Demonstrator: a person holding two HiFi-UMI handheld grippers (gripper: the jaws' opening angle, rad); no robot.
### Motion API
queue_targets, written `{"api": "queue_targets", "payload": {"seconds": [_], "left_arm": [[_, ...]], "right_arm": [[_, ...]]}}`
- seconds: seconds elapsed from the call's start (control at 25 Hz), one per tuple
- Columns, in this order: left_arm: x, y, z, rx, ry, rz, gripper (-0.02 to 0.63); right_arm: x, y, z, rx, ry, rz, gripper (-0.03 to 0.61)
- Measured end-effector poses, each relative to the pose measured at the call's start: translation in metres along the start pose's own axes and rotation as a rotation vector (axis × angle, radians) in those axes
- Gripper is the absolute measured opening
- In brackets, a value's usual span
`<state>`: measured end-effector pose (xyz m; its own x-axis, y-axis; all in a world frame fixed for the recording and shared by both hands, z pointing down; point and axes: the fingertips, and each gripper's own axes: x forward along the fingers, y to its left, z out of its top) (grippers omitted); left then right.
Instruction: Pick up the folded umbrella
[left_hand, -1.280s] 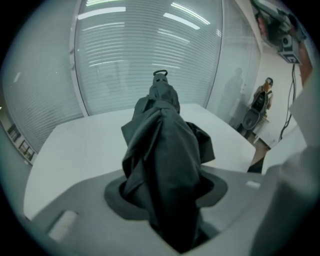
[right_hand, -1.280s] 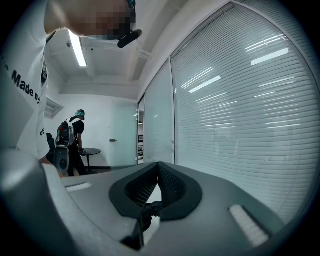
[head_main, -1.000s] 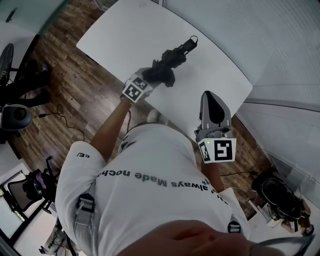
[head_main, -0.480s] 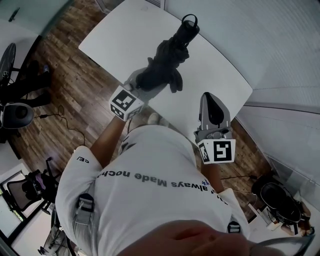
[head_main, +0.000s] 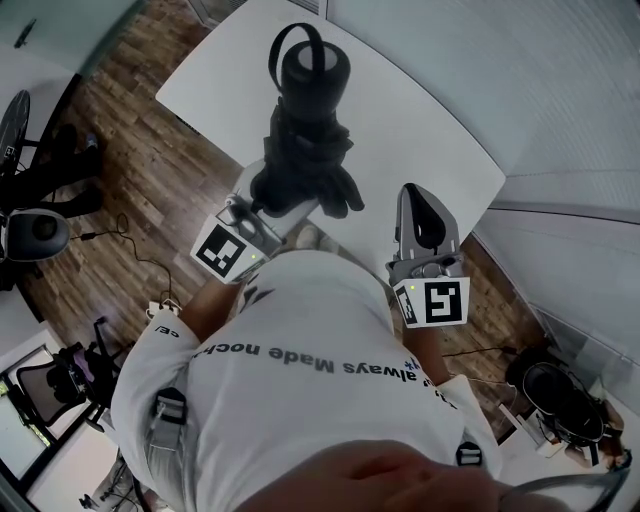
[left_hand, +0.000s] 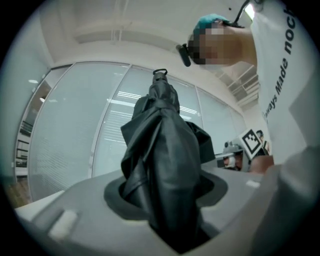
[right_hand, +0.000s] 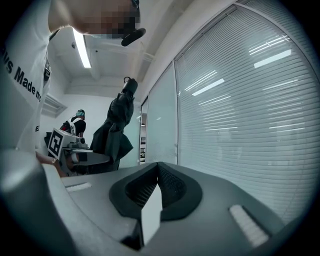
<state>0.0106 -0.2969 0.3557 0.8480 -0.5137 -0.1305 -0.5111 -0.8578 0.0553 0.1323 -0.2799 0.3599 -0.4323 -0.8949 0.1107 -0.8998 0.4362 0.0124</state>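
White bench on a wood floor. Left tongs are clenched on the lower end of the black folded umbrella, with fabric bunched between the jaws. The umbrella stands near upright, clear of the bench, its strap loop uppermost. Right tongs are closed on nothing, roughly level over the near bench edge, well apart from the umbrella.
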Motion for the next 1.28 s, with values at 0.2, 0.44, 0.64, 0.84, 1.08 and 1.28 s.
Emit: {"api": "queue_targets", "payload": {"seconds": [0.2,0.44,0.64,0.84,1.08,1.28], "left_arm": [[-0.009,-0.006,0.014,0.013,-0.017,-0.01,0.227],[-0.012,-0.004,0.016,-0.001,-0.036,-0.005,0.227],[-0.016,0.004,0.015,-0.003,-0.037,0.001,0.227],[-0.014,0.003,0.013,-0.015,-0.039,0.011,0.227],[-0.015,0.001,0.015,-0.018,-0.035,0.008,0.229],[-0.014,0.001,0.012,-0.015,-0.039,0.006,0.229]], "right_arm": [[0.0,0.006,0.003,-0.005,-0.007,0.006,0.002],[0.001,0.012,0.002,-0.016,-0.001,0.023,0.002],[0.004,0.015,0.004,-0.018,0.0,0.023,0.002],[0.003,0.011,0.002,-0.014,0.0,0.021,0.002],[0.002,0.013,0.004,-0.016,0.0,0.019,0.002],[0.003,0.011,0.001,-0.015,0.0,0.018,0.002]]}}
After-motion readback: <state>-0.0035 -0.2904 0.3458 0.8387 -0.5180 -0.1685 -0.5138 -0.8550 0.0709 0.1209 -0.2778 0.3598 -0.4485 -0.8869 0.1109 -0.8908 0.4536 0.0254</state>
